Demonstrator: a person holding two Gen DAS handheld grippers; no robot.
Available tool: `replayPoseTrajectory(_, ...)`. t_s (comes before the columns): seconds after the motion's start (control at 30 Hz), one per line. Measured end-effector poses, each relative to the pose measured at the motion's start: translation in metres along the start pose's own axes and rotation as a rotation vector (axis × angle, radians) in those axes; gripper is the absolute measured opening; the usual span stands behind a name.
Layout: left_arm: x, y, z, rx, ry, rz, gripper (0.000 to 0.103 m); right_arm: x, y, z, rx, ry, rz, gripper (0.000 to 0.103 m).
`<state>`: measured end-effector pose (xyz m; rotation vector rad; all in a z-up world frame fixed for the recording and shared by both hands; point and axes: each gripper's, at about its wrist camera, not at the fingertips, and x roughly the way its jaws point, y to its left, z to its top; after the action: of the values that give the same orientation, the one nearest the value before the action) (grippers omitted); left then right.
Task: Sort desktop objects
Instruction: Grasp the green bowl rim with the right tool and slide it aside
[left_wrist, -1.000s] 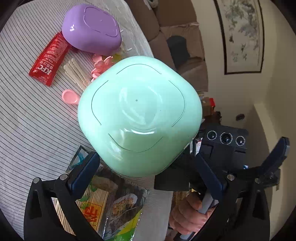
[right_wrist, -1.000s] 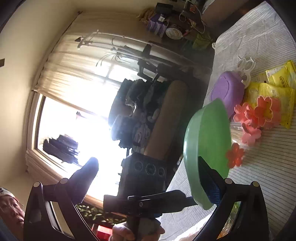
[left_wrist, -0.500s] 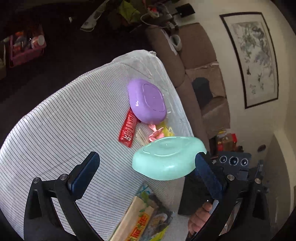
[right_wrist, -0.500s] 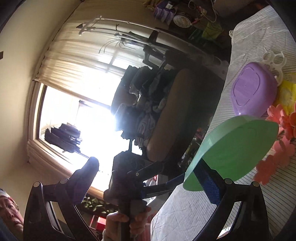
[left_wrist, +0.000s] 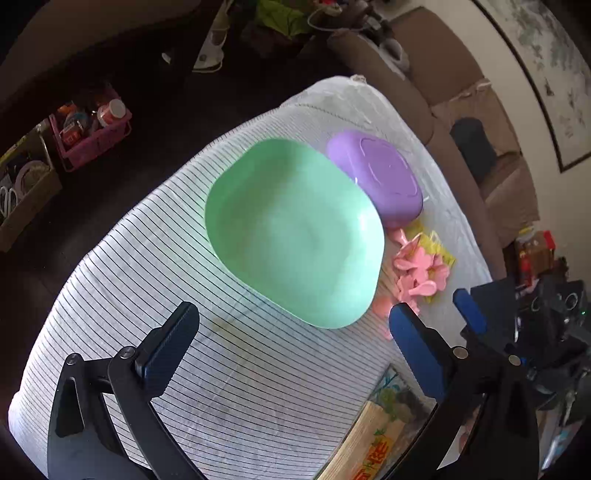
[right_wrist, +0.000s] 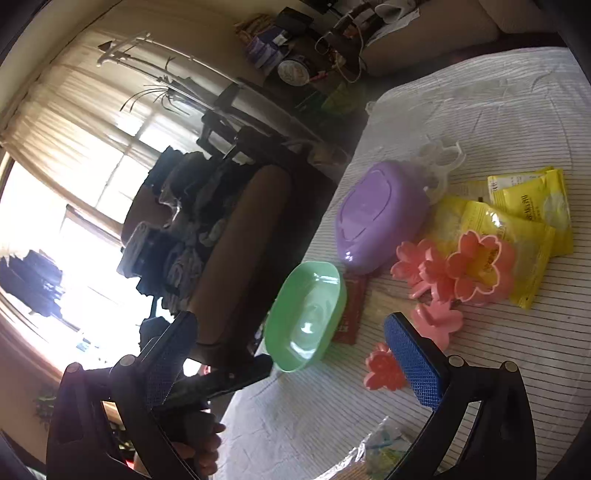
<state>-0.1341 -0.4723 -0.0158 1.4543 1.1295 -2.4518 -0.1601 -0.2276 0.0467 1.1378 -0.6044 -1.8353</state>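
A mint-green bowl (left_wrist: 295, 232) sits open side up on the striped tablecloth (left_wrist: 166, 277); it also shows in the right wrist view (right_wrist: 306, 317). A purple bowl (left_wrist: 376, 177) lies upside down behind it (right_wrist: 380, 214). My left gripper (left_wrist: 291, 343) is open and empty, just in front of the green bowl. My right gripper (right_wrist: 288, 354) is open and empty, beside the bowl and apart from it. Pink flower clips (right_wrist: 458, 269) and yellow sachets (right_wrist: 528, 210) lie near the purple bowl.
A red ketchup packet (right_wrist: 351, 310) lies between the bowls. A white plastic ring piece (right_wrist: 439, 158) lies behind the purple bowl. A printed snack pack (left_wrist: 376, 439) lies at the table's near edge. A brown sofa (left_wrist: 461, 92) stands beyond the table.
The green bowl went from held upside down in the air to resting open side up on the cloth. Both grippers now stand apart from it.
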Motion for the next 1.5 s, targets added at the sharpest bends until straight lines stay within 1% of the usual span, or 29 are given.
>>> replayPoseTrajectory(0.1, -0.023, 0.01, 0.007, -0.048, -0.074, -0.003, 0.103, 0.015, 0.012, 0.001, -0.061, 0.023, -0.097, 0.103)
replayPoseTrajectory(0.17, -0.029, 0.022, 0.011, -0.086, -0.097, 0.006, 0.102, 0.037, 0.02, 0.001, -0.1, 0.073, -0.138, 0.101)
replayPoseTrajectory(0.2, -0.031, 0.027, 0.012, -0.105, -0.1, 0.01, 0.102, 0.05, 0.025, 0.001, -0.118, 0.097, -0.171, 0.094)
replayPoseTrajectory(0.23, -0.031, 0.032, 0.013, -0.123, -0.096, 0.008, 0.102, 0.065, 0.028, 0.0, -0.14, 0.122, -0.206, 0.075)
replayPoseTrajectory(0.27, -0.032, 0.037, 0.013, -0.139, -0.096, 0.004, 0.102, 0.077, 0.031, -0.002, -0.168, 0.146, -0.237, 0.065)
replayPoseTrajectory(0.3, -0.033, 0.041, 0.013, -0.153, -0.095, 0.004, 0.102, 0.092, 0.034, -0.004, -0.2, 0.172, -0.278, 0.045)
replayPoseTrajectory(0.33, -0.033, 0.042, 0.014, -0.155, -0.094, 0.008, 0.102, 0.106, 0.033, -0.006, -0.22, 0.205, -0.32, 0.037)
replayPoseTrajectory(0.37, -0.033, 0.043, 0.014, -0.154, -0.096, 0.012, 0.102, 0.12, 0.03, -0.009, -0.224, 0.239, -0.364, 0.037)
replayPoseTrajectory(0.4, -0.034, 0.043, 0.014, -0.152, -0.097, 0.014, 0.102, 0.13, 0.025, -0.011, -0.214, 0.259, -0.378, 0.035)
replayPoseTrajectory(0.43, -0.035, 0.042, 0.015, -0.15, -0.098, 0.012, 0.102, 0.137, 0.02, -0.013, -0.205, 0.262, -0.395, 0.027)
replayPoseTrajectory(0.47, -0.035, 0.041, 0.015, -0.15, -0.099, 0.005, 0.102, 0.138, 0.018, -0.014, -0.202, 0.237, -0.393, 0.019)
replayPoseTrajectory(0.5, -0.036, 0.04, 0.015, -0.151, -0.1, -0.003, 0.102, 0.139, 0.017, -0.013, -0.194, 0.238, -0.389, 0.01)
replayPoseTrajectory(0.53, -0.037, 0.039, 0.016, -0.151, -0.101, -0.007, 0.102, 0.14, 0.015, -0.013, -0.19, 0.234, -0.39, 0.008)
replayPoseTrajectory(0.6, -0.038, 0.038, 0.016, -0.149, -0.099, -0.011, 0.102, 0.138, 0.015, -0.012, -0.183, 0.225, -0.384, 0.006)
replayPoseTrajectory(0.7, -0.04, 0.039, 0.017, -0.163, -0.103, -0.026, 0.102, 0.119, 0.02, -0.01, -0.16, 0.192, -0.33, 0.005)
replayPoseTrajectory(0.77, -0.046, 0.041, 0.018, -0.17, -0.117, -0.038, 0.102, 0.099, 0.03, -0.007, -0.177, 0.176, -0.304, 0.005)
replayPoseTrajectory(0.83, -0.049, 0.037, 0.018, -0.161, -0.12, -0.053, 0.102, 0.072, 0.041, -0.006, -0.214, 0.161, -0.307, 0.005)
replayPoseTrajectory(0.9, -0.05, 0.027, 0.017, -0.124, -0.117, -0.05, 0.102, 0.037, 0.043, -0.004, -0.219, 0.133, -0.318, 0.005)
replayPoseTrajectory(0.97, -0.046, 0.007, 0.013, -0.048, -0.097, -0.036, 0.102, -0.002, 0.039, -0.001, -0.217, 0.101, -0.365, 0.005)
replayPoseTrajectory(1.03, -0.037, -0.017, 0.006, 0.031, -0.077, -0.012, 0.102, -0.038, 0.028, -0.001, -0.225, 0.076, -0.456, 0.005)
replayPoseTrajectory(1.07, -0.031, -0.031, 0.001, 0.078, -0.065, 0.0, 0.102, -0.055, 0.02, -0.002, -0.226, 0.065, -0.517, 0.005)
replayPoseTrajectory(1.1, -0.026, -0.045, -0.005, 0.127, -0.055, 0.013, 0.102, -0.07, 0.01, -0.004, -0.208, 0.057, -0.558, 0.006)
replayPoseTrajectory(1.17, -0.017, -0.071, -0.016, 0.208, -0.046, 0.044, 0.102, -0.096, -0.016, -0.007, -0.133, 0.039, -0.596, 0.006)
replayPoseTrajectory(1.23, -0.01, -0.094, -0.028, 0.279, -0.048, 0.081, 0.102, -0.113, -0.037, -0.014, -0.08, 0.022, -0.636, 0.006)
replayPoseTrajectory(1.33, -0.003, -0.116, -0.039, 0.325, -0.049, 0.105, 0.102, -0.127, -0.057, -0.022, -0.022, -0.006, -0.67, 0.006)
replayPoseTrajectory(1.5, 0.007, -0.133, -0.049, 0.361, -0.035, 0.11, 0.102, -0.14, -0.074, -0.029, 0.037, -0.076, -0.705, 0.006)
